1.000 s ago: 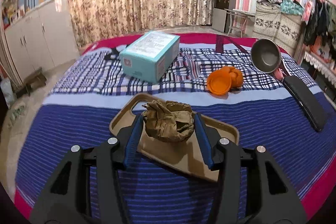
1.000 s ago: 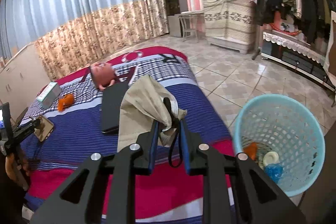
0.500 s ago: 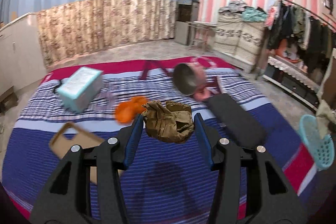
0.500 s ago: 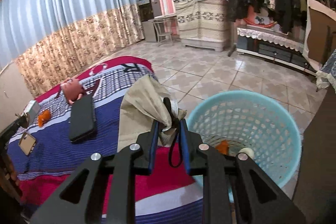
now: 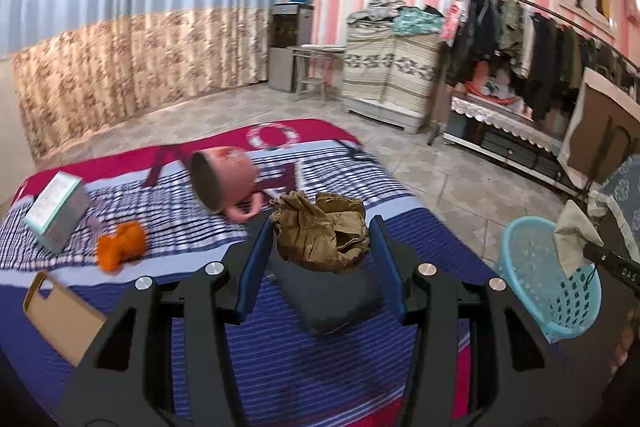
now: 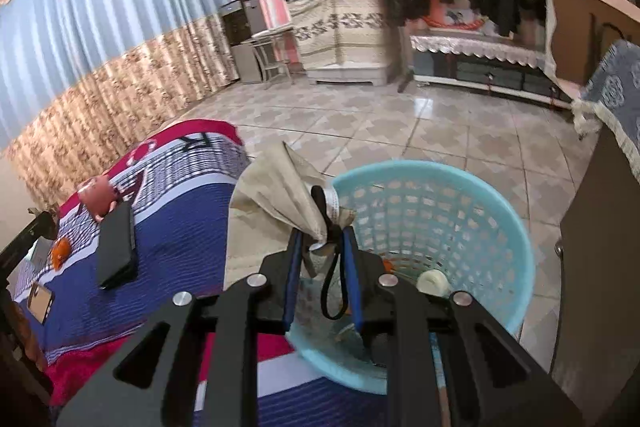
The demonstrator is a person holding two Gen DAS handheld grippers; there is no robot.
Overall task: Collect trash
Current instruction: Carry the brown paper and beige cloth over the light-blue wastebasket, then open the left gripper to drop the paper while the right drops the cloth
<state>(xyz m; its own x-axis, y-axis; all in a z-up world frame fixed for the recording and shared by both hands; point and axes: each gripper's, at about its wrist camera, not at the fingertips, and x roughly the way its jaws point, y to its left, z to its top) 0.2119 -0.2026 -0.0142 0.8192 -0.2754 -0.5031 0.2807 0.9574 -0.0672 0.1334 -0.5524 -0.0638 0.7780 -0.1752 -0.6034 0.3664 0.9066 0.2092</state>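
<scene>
where tiles meet bed [image 5: 420,227], blue basket [image 6: 492,227]

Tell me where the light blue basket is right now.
The light blue basket stands on the tiled floor off the bed's corner, directly beyond the right hand-held gripper; in the left wrist view it sits at the far right.
</scene>
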